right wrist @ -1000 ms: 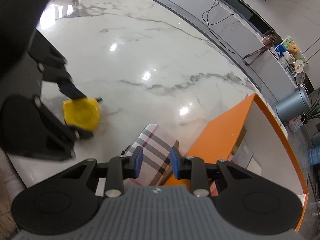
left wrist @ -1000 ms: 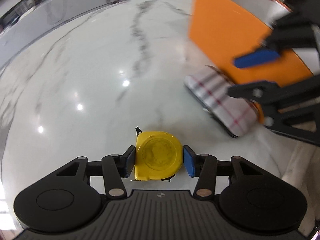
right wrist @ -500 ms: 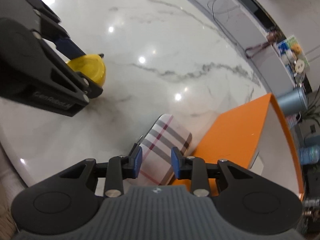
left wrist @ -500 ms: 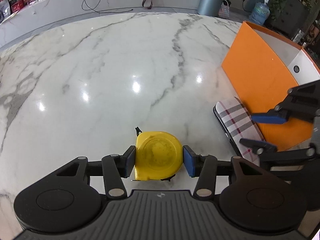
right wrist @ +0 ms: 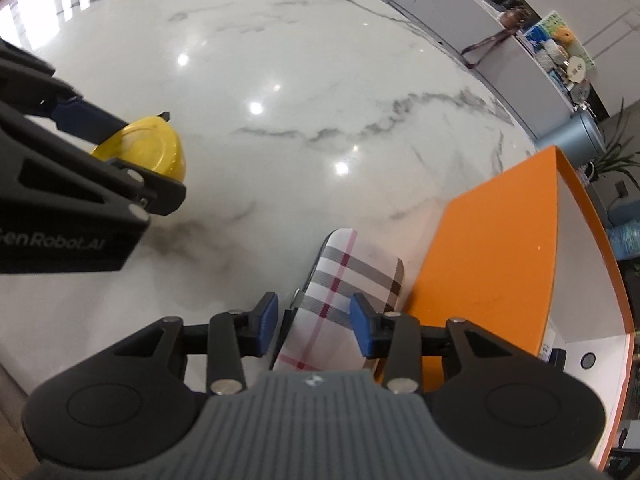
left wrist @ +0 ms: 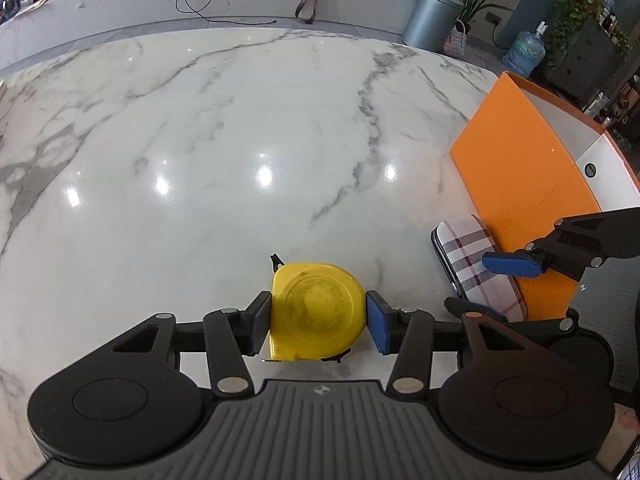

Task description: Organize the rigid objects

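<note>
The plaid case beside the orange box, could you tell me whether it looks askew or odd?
Slightly: the plaid case lies at an angle against the orange box wall, outside it. The right gripper straddles it, open.

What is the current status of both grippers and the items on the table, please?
Left gripper shut on yellow tape measure. Right gripper open, straddling plaid case. Case beside orange box.

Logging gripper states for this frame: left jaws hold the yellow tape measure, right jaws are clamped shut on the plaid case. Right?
Only partly. In the right wrist view the right gripper straddles the plaid case with jaws open, gaps either side. The left gripper does hold the yellow tape measure.
</note>
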Motion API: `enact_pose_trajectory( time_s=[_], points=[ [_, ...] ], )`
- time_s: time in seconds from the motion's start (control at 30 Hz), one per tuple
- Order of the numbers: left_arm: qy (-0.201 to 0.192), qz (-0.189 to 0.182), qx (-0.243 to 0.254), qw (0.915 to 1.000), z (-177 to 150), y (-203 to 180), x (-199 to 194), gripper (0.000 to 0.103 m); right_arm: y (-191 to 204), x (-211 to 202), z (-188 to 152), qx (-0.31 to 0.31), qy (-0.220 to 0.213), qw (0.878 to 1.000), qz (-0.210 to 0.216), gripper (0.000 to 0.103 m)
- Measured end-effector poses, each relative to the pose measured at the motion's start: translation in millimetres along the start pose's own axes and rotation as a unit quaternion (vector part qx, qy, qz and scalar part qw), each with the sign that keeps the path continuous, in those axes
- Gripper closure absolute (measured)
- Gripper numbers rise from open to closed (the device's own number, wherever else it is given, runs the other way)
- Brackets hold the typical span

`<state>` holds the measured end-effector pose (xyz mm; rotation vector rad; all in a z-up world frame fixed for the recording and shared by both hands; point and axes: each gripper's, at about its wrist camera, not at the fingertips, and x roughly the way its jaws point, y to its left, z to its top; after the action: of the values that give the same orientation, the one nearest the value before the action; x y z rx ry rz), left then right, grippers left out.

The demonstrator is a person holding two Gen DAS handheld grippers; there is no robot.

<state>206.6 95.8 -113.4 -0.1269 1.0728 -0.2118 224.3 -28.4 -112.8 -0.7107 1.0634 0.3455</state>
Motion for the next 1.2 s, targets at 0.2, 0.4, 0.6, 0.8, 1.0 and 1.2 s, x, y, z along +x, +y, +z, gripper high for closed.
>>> enact_pose_trajectory(
  time_s=[0.2,0.4,0.6,0.8,1.0,1.2],
  points=[
    [-0.003,-0.006,0.0,1.0,0.1,0.6,-1.9,0.047,5.0,-2.2,-2.1,-0.008,-0.007,1.0,-0.01,0.082],
    [-0.001,-0.001,-0.008,1.0,-0.8,3.5,-1.6,0.047,21.9,-3.3,0.3,0.004,0.002,0.999,0.041,0.103],
    [-0.004,-0.006,-0.011,0.9999,-0.4,4.8,-3.1,0.047,23.5,-10.8,2.0,-0.005,-0.017,1.0,0.024,0.096],
    [-0.005,-0.008,-0.013,0.9999,-0.1,5.6,-3.6,0.047,12.5,-6.5,4.8,-0.022,0.002,0.999,-0.023,0.061],
    [-0.008,-0.014,-0.015,0.9998,-0.7,6.5,-5.7,0.047,11.4,1.6,-4.1,-0.027,0.016,0.998,-0.057,0.057],
    [-0.011,-0.018,-0.016,0.9997,-0.6,7.2,-7.9,0.047,19.0,-3.6,-4.2,-0.023,0.014,0.999,-0.047,0.081]
  ],
)
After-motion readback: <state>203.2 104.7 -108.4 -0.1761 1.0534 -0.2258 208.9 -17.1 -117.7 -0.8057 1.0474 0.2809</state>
